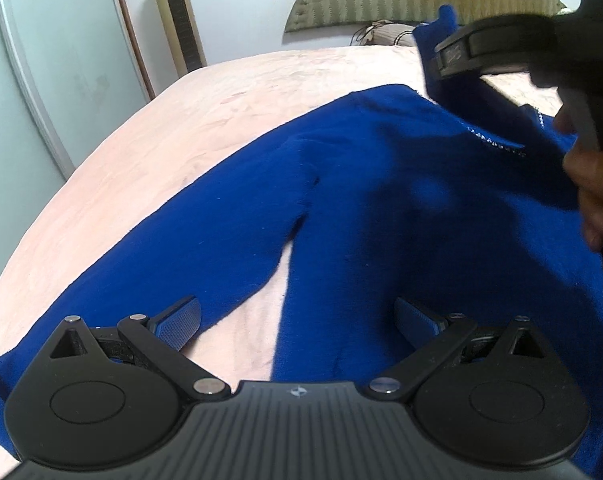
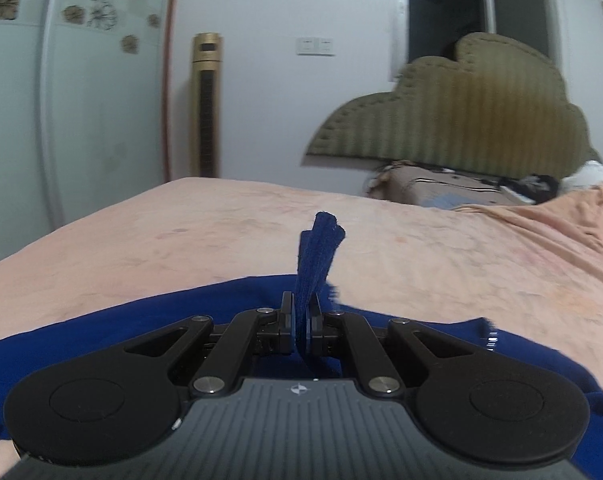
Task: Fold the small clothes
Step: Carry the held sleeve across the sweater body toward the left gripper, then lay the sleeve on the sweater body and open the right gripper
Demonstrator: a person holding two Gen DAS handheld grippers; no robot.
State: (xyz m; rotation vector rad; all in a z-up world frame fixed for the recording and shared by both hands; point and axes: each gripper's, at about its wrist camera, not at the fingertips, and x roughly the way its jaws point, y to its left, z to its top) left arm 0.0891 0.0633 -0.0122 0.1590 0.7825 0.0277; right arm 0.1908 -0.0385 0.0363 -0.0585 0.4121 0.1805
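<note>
1. Garment: a deep blue knitted sweater [image 1: 381, 184] with a row of small sparkling studs near the neckline, lying on the bed [image 1: 229, 92], which is covered in a pale peach blanket. The body and one long sleeve are spread flat; the sleeve runs toward the near left corner of the left wrist view.
2. Progress: judged early. No finished fold is visible; one edge of the sweater is lifted off the bed, which reads as the first fold in hand. The flat sleeve and the rest of the body are still to be folded.
3. Right gripper [image 2: 301, 320]: pressed together, pinching a bunched strip of the blue knit that stands up between its pads. In the left wrist view it hangs above the far right part of the sweater with cloth trailing from it, and a person's hand [image 1: 593, 184] holds its handle.
4. Left gripper [image 1: 297, 320]: spread wide, holding nothing. It hovers over the near part of the sweater, by the gap between sleeve and body; whether its fingertips touch the cloth cannot be told.
</note>
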